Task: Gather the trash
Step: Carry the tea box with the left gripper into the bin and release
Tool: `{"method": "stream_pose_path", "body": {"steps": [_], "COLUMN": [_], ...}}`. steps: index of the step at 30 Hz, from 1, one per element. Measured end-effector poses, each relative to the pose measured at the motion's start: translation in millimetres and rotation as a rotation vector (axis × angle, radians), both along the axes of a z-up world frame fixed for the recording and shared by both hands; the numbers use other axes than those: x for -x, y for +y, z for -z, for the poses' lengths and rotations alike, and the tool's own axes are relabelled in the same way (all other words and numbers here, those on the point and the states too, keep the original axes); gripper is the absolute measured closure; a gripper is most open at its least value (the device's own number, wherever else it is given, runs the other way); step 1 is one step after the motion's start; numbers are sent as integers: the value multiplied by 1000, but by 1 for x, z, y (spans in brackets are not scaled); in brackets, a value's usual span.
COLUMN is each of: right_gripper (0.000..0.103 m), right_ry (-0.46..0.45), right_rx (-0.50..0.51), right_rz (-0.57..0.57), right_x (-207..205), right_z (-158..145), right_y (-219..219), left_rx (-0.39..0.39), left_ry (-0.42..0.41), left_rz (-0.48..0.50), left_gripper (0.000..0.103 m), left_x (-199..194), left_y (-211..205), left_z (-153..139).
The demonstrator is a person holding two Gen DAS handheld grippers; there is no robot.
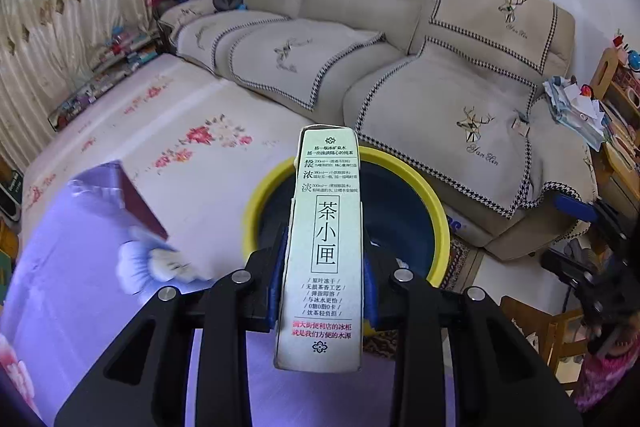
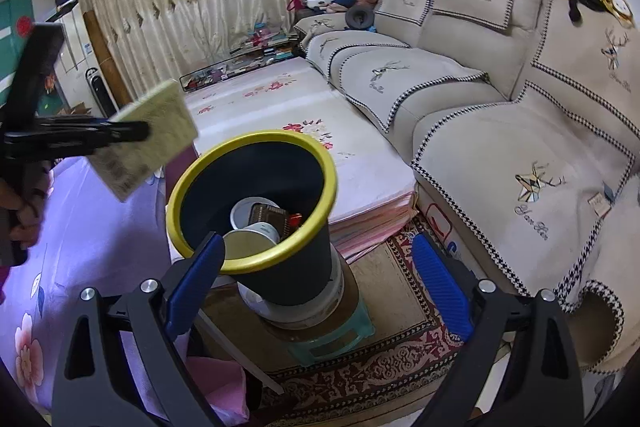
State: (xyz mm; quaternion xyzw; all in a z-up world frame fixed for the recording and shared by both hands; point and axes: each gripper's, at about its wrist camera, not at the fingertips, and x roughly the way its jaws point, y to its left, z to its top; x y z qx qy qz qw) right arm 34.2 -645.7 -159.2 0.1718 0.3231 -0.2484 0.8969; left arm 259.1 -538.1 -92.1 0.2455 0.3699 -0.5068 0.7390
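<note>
My left gripper (image 1: 326, 279) is shut on a pale green tea box (image 1: 325, 247) with Chinese print and holds it in the air just before the yellow-rimmed dark bin (image 1: 434, 215). In the right wrist view the same box (image 2: 154, 137) hangs left of and above the bin (image 2: 256, 203), clamped by the left gripper (image 2: 132, 133). The bin holds paper cups (image 2: 250, 243) and a dark wrapper (image 2: 268, 217). My right gripper (image 2: 316, 283) is open and empty, its blue pads either side of the bin's near rim.
The bin stands on a roll of tape atop a green stool (image 2: 332, 339) on a patterned rug (image 2: 400, 367). A beige sofa (image 2: 500, 115) lies right. A floral-covered table (image 2: 304, 147) lies behind the bin, a purple floral cloth (image 2: 80, 247) to the left.
</note>
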Motion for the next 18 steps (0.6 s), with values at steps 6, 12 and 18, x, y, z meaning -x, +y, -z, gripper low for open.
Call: {"method": "stream_pose_path", "body": {"steps": [6,12,18], "right_gripper": [13,13,13], "right_ry": [-10,-11,-18], "right_rx": [-11,-13,-10], "right_rz": [14,13,-8], "right_x": [7,7,5], "right_z": [1,0,-4], "right_y": [-6,-5,4], "left_rx": [-49,-73,-30], "left_ry": [13,15,29], "left_rz": [-6,-51,-116], "left_gripper": [72,33,21], "left_x": [-9,-23,-30], "left_y": [-46,-66,-35], "left_z": [32,59,40]}}
